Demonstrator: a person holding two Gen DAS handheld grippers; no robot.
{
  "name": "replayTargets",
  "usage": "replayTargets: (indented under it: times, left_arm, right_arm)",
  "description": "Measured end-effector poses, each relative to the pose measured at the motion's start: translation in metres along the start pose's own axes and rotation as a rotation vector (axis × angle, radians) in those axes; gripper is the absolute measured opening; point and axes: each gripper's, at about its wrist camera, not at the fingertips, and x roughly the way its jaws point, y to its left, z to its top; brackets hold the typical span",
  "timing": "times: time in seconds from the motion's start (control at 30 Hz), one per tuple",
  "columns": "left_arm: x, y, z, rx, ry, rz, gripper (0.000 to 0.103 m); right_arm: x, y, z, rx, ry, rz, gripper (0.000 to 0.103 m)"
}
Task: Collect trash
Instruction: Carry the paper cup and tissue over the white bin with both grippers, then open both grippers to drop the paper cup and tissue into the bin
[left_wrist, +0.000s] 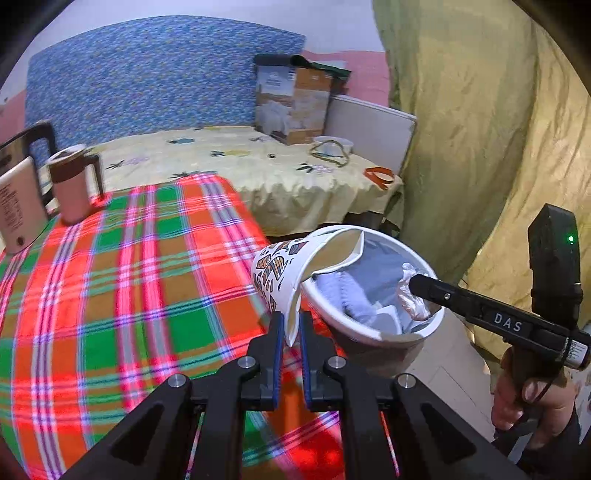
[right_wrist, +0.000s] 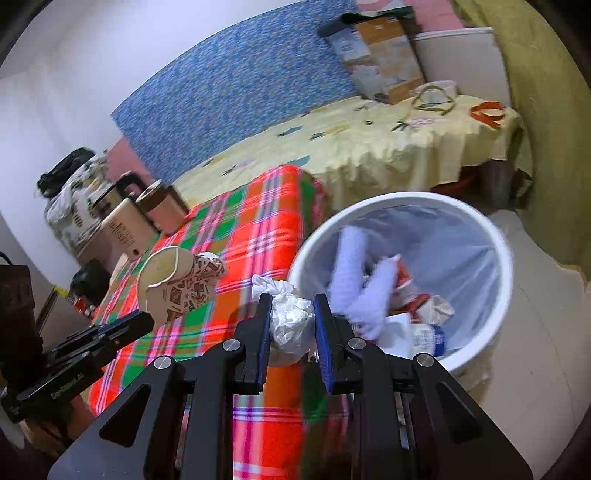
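Plaid-clothed worktop (left_wrist: 122, 280); left tool (left_wrist: 291, 326) clamps crushed patterned paper cup (left_wrist: 284, 273), right tool (right_wrist: 291, 325) clamps crumpled white tissue (right_wrist: 290, 321). Carry step; next, release over white round bin (right_wrist: 495, 236).

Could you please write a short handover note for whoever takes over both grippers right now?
Left gripper: shut on the crushed paper cup, pinched by its rim beside the bin.
Right gripper: shut on a crumpled white wrapper, at the bin's near edge.
White bin: on the floor beside the plaid-covered table, already holding a bottle, cartons and paper.
Done: both pieces picked up.
Left: bring each over the bin opening and release.
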Motion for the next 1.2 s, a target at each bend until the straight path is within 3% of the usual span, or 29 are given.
replayTargets:
  times: [0.57,0.73,0.8,0.97,1.2]
  left_arm:
    - [0.074,-0.058,0.027,0.106,0.078,-0.128,0.008]
    - [0.094,-0.063,0.031,0.116,0.081,-0.121,0.009]
    - [0.101,-0.064,0.032,0.108,0.084,-0.127,0.009]
    - [0.105,-0.058,0.032,0.082,0.077,-0.138,0.016]
    - [0.089,-0.045,0.028,0.050,0.066,-0.135,0.016]
  right_arm:
    - [0.003,-0.057,0.006,0.113,-0.005,-0.120,0.025]
    - [0.010,-0.068,0.008,0.132,0.007,-0.132,0.028]
    - [0.013,-0.072,0.009,0.143,0.017,-0.136,0.030]
    - [0.012,-0.074,0.006,0.148,0.014,-0.145,0.048]
    - [0.001,-0.067,0.004,0.127,0.004,-0.141,0.048]
